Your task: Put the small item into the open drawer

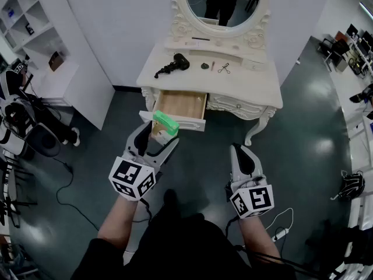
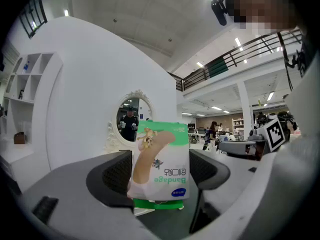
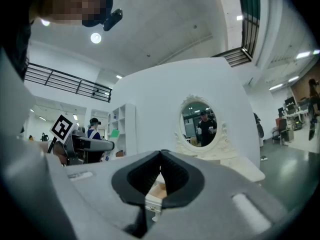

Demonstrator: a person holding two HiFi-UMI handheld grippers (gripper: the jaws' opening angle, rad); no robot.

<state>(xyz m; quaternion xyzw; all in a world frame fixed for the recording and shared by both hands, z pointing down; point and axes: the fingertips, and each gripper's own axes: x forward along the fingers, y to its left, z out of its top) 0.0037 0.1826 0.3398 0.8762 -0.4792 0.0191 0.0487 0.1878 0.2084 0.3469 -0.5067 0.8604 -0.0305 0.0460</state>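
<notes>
My left gripper [image 1: 161,132] is shut on a small green and white bandage box [image 1: 165,123], which it holds level just in front of the open wooden drawer [image 1: 180,106] of the white dressing table [image 1: 256,95]. In the left gripper view the box [image 2: 160,161] stands upright between the dark pads [image 2: 116,176], with the table's oval mirror [image 2: 131,120] behind it. My right gripper [image 1: 239,154] hangs lower right of the drawer, shut and empty; in its own view the jaws [image 3: 160,173] meet tip to tip in front of the drawer's front.
On the tabletop lie a black hair dryer [image 1: 173,65], a small dark round thing [image 1: 205,66] and a pair of scissors [image 1: 224,69]. White shelving [image 1: 35,28] stands at the left. Cables [image 1: 64,174] trail over the dark floor near equipment at the left edge.
</notes>
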